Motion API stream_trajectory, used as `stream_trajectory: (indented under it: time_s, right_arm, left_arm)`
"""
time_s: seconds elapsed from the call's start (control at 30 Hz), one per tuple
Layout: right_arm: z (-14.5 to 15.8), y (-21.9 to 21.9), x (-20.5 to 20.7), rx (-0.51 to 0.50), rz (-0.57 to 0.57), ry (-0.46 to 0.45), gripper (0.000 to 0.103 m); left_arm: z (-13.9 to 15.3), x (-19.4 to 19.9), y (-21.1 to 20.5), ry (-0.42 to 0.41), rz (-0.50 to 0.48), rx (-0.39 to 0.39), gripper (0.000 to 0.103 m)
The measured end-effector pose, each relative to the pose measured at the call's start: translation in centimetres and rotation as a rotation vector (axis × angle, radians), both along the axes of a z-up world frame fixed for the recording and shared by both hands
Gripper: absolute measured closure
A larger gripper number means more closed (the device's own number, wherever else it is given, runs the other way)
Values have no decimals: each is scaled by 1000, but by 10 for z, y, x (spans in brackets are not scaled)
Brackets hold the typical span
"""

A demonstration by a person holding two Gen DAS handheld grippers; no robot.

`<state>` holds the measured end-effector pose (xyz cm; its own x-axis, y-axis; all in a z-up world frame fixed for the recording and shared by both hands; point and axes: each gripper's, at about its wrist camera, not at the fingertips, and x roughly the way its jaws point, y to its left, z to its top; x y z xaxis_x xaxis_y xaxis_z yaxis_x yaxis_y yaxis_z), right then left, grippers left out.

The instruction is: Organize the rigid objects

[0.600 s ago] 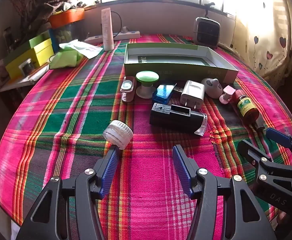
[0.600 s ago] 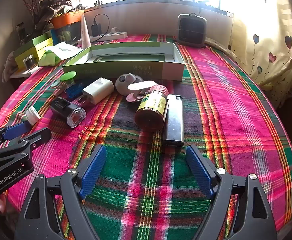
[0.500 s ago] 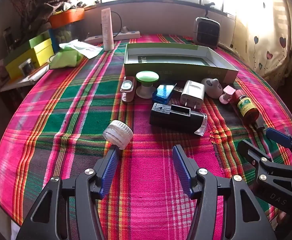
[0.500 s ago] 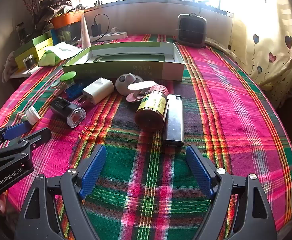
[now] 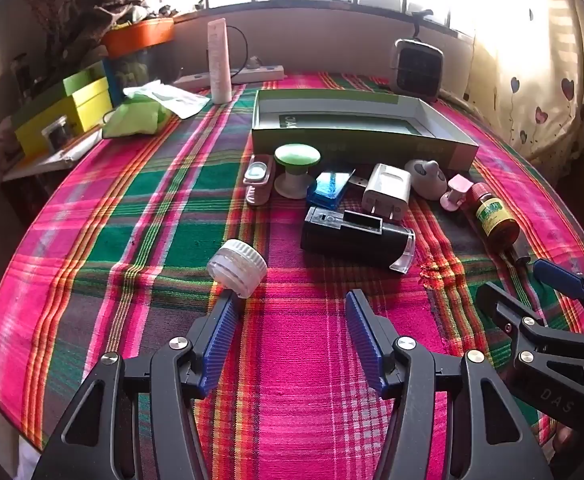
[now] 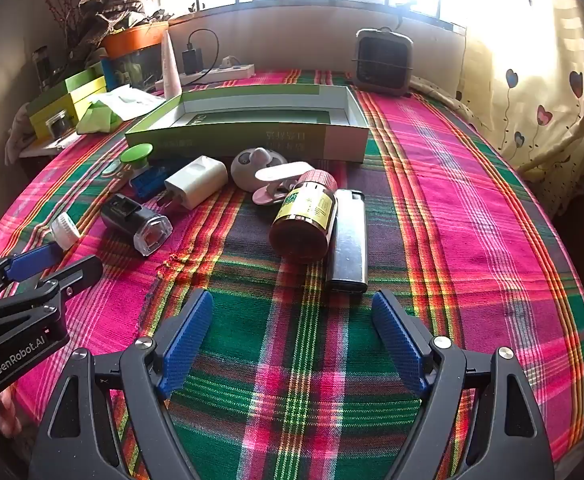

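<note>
Both grippers, left gripper (image 5: 290, 336) and right gripper (image 6: 292, 338), hover with jaws apart, gripping nothing. The brown bottle (image 6: 305, 216) lies just ahead of the right one, touching the lighter (image 6: 347, 236), near the open box (image 6: 331, 138). I'd close across its body, clear of the lighter.

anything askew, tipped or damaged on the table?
Yes. The brown glass bottle with the yellow label lies tipped on its side against the silver lighter. The plaid tablecloth has a small frayed pucker near the black flashlight. The green cardboard tray holds none of the items.
</note>
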<state>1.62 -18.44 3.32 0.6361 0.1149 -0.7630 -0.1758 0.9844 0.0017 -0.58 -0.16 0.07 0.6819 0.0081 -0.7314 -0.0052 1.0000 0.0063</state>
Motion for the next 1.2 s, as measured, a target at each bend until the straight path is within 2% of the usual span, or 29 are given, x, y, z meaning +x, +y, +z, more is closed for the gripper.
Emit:
stream_trajectory:
  time_s: [1.2]
  right_arm:
    - [0, 0, -2, 2, -1, -10, 21]
  left_arm:
    - [0, 0, 2, 1, 4, 1, 47]
